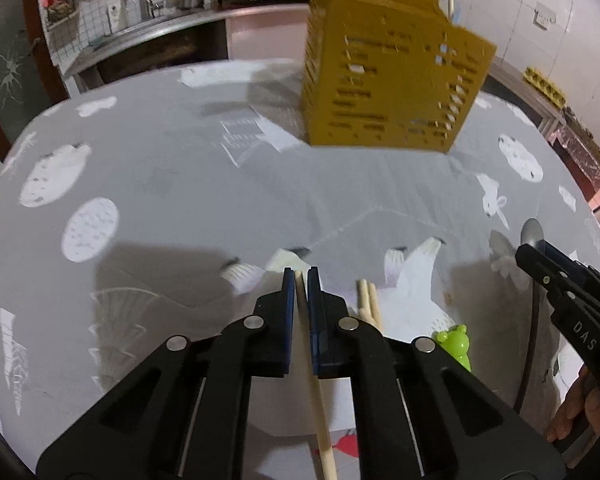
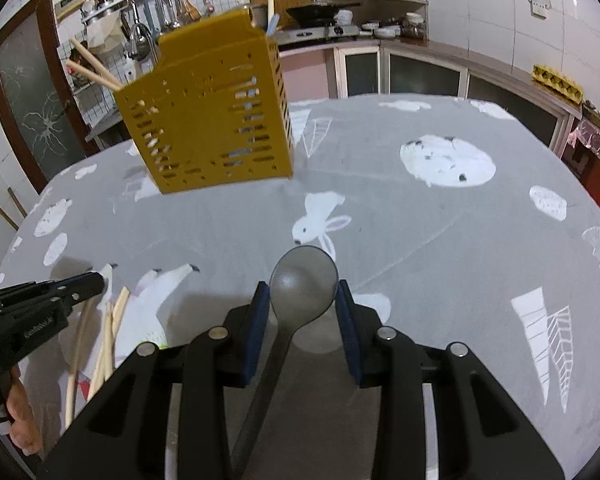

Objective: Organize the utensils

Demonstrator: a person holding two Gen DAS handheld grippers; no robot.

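1. Left gripper [image 1: 301, 276]: your jaws are clenched on one chopstick [image 1: 314, 380]. It runs between the blue pads [image 1: 287, 308] and its tip just clears the fingertips. The long end trails back under the gripper.
2. Right gripper [image 2: 303, 292]: your jaws are spread wide, one on each side of the grey spoon [image 2: 302, 284]. Neither pad appears to touch the bowl, so nothing is gripped there yet. The handle runs back beneath the gripper body.
3. Step in hand, my read: chopstick is picked and ready to go; spoon is lined up but not taken.
4. Target is the yellow utensil holder [image 1: 388, 80], upright at the far side of the table [image 1: 180, 184], well apart from both grippers. It already holds chopsticks, sticking out of its top in the right wrist view.
5. Next move for the left: lift, carry across to the holder, tip the chopstick toward vertical, drop it in the open top.
6. Next move for the right: close on the spoon's neck rather than the bowl. The bowl is round and likely to slip.
7. Left on the cloth: loose chopsticks [image 1: 368, 304] just beside your left gripper, and a green frog piece [image 1: 456, 340] near them.
8. Pose: both grippers sit low, pointed forward across the table, side by side.
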